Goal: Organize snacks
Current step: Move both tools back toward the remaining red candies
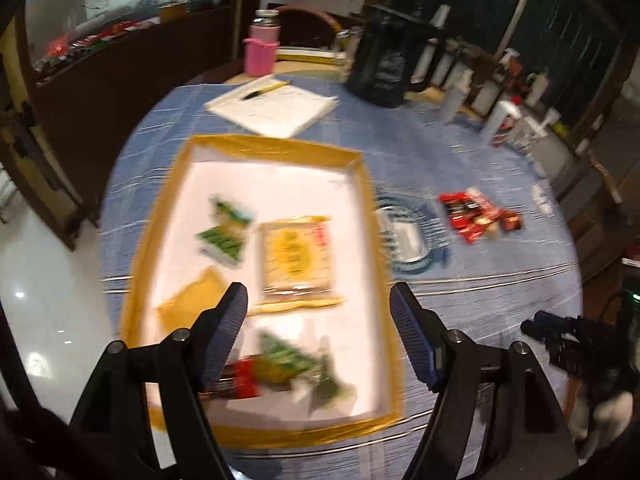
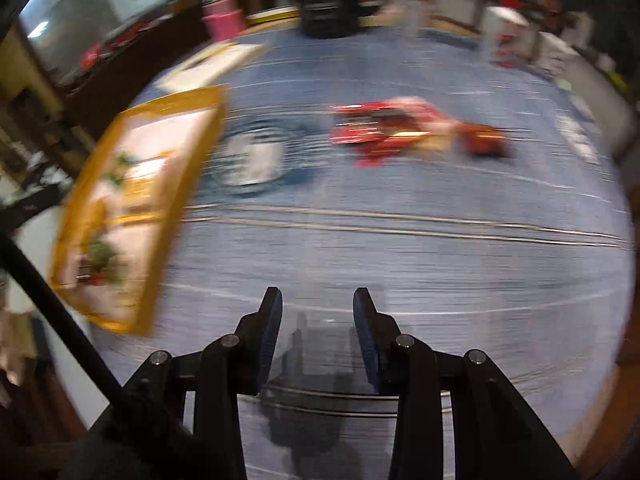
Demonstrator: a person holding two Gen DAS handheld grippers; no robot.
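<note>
Left wrist view shows the left gripper (image 1: 318, 304) wide open and holding nothing, above a tray (image 1: 280, 148) with a yellow rim. Green, yellow and red snack packets (image 1: 296, 254) lie inside the tray. On the blue tablecloth (image 1: 460, 312), to the right of the tray, lies a pile of red snacks (image 1: 476, 214). The right gripper (image 2: 318, 300) is partly open and empty, well apart from the red snacks (image 2: 384, 128).
</note>
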